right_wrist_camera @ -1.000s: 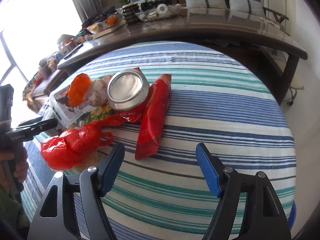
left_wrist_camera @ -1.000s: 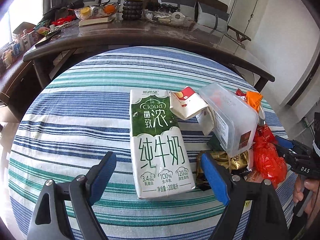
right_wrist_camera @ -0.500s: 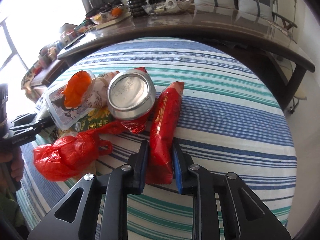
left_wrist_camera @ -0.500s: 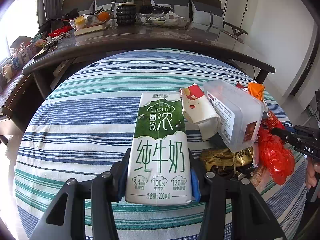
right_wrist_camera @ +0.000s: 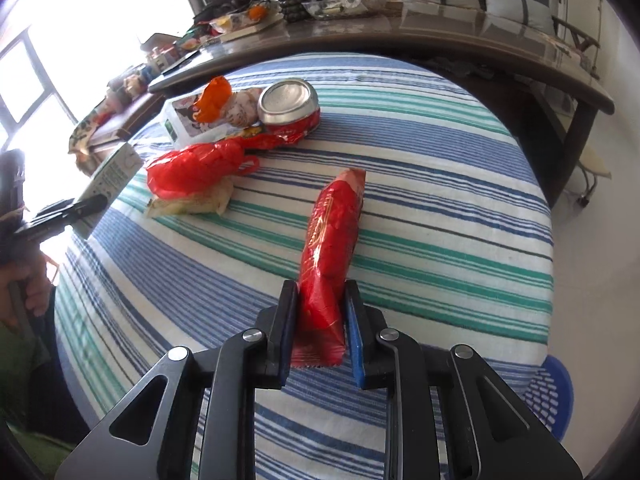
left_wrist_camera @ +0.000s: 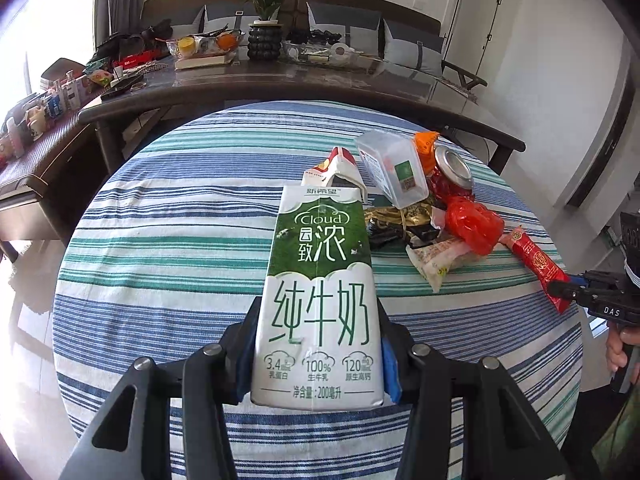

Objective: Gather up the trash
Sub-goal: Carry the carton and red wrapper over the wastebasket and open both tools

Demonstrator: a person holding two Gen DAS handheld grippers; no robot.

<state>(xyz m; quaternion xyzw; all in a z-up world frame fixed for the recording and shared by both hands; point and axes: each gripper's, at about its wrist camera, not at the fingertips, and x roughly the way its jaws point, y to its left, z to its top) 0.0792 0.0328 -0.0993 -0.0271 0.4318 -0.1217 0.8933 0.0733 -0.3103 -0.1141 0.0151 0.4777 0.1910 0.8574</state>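
Note:
My left gripper is shut on a green-and-white milk carton, held just above the striped tablecloth. My right gripper is shut on the near end of a long red snack wrapper, also visible at the right of the left wrist view as the red wrapper. A trash pile stays on the cloth: a crushed can, a red plastic bag, a clear plastic box, a pale wrapper and dark foil wrappers.
A dark curved table with a potted plant, bowls and clutter stands beyond the round table. A blue basket sits on the floor at the lower right. A hand holds the right gripper's handle.
Both grippers closed from open, the left onto the milk carton and the right onto the red wrapper. Both then drew back from the pile, carrying their items clear of it.

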